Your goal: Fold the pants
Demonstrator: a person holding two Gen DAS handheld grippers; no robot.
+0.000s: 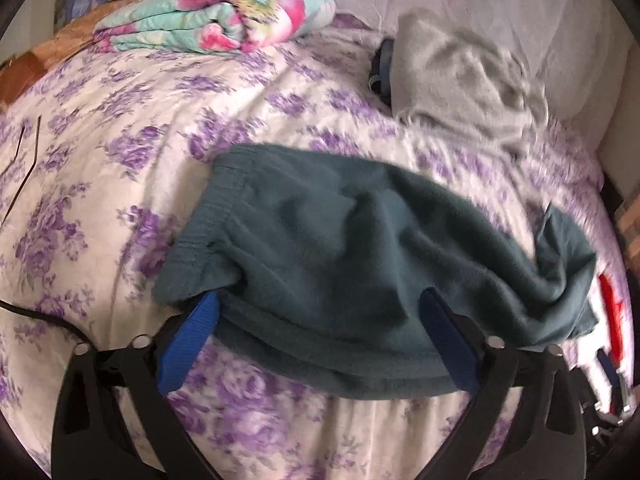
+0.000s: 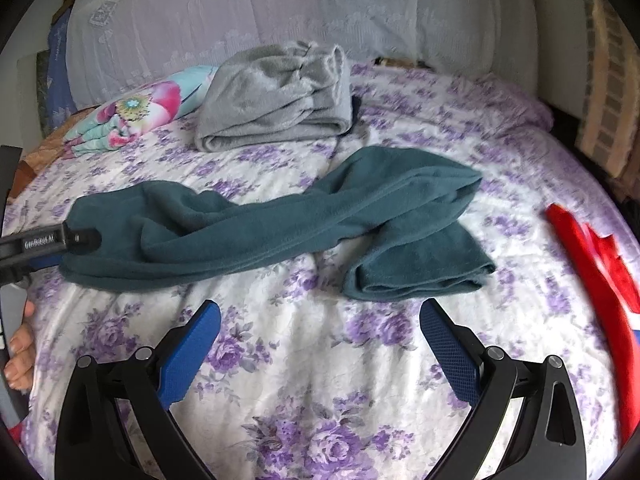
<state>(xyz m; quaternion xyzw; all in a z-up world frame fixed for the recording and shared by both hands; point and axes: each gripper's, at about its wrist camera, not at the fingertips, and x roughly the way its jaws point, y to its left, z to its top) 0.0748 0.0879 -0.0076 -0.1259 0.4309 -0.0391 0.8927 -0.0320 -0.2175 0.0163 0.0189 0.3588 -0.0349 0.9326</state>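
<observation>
Dark teal fleece pants lie across a bed with a purple-flowered sheet. The waistband end is on the left and the leg ends are doubled back on the right. In the left wrist view the pants drape between the wide-apart fingers of my left gripper, which is open at their near edge by the waistband. The left gripper also shows in the right wrist view. My right gripper is open and empty, just short of the folded leg ends.
Folded grey pants lie at the back, with a dark item beside them. A flowered blanket is at the back left. A red cloth lies at the bed's right edge. A black cable is on the left.
</observation>
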